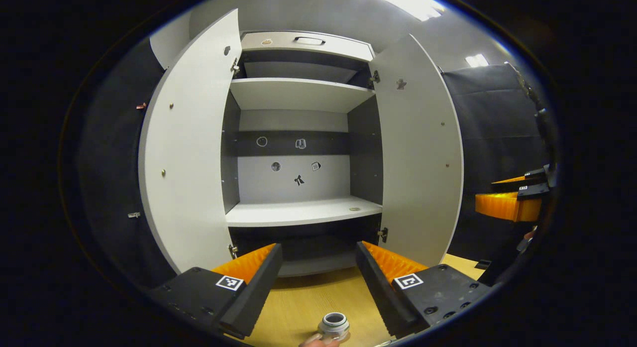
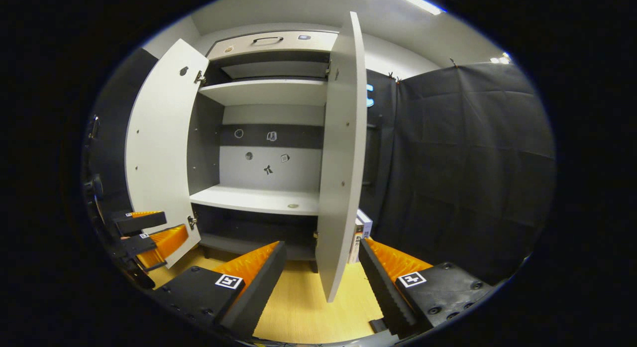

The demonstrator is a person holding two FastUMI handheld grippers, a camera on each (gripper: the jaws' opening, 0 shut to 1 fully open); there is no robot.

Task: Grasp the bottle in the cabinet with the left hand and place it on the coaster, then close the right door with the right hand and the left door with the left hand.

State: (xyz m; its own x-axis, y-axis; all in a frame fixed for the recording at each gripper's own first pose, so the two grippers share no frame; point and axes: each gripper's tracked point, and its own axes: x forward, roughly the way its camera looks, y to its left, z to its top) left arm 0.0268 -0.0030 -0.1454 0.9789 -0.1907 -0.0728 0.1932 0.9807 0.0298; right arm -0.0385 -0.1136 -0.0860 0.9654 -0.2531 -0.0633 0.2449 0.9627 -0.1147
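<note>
We see the bottle [image 1: 333, 325] at 6 o'clock in the left gripper view, from above: a small, pale container with a round, dark, open mouth and a ribbed neck. It stands on the wooden surface [image 1: 303, 302]. What lies under it we cannot tell, since the lower part is cut off at the edge of the view.

The left gripper [image 1: 318, 272] has its fingers [image 1: 254, 287] spread wide apart with nothing between them. The bottle sits near the base of the gap between the fingers, slightly toward the 5 o'clock side, touching neither.

The cabinet [image 1: 298, 93] stands at 12 o'clock in the left gripper view, with both doors open. The left door [image 1: 191, 148] swings out at 10 o'clock and the right door [image 1: 423, 153] at 2 o'clock. The lower shelf [image 1: 298, 212] carries only a small round mark near its right end. Small stickers show on the back panel.

In the right gripper view, the right gripper [image 2: 321, 272] also has its fingers [image 2: 383, 282] apart and grips nothing. The right door [image 2: 341, 158] stands nearly edge-on at 12 o'clock, its lower edge hanging between the two fingers but farther off, untouched. The left gripper [image 2: 149, 235] appears at 9 o'clock in this view, beside the left door [image 2: 159, 153]. A small box [image 2: 359, 235] stands on the surface just behind the right door.
</note>
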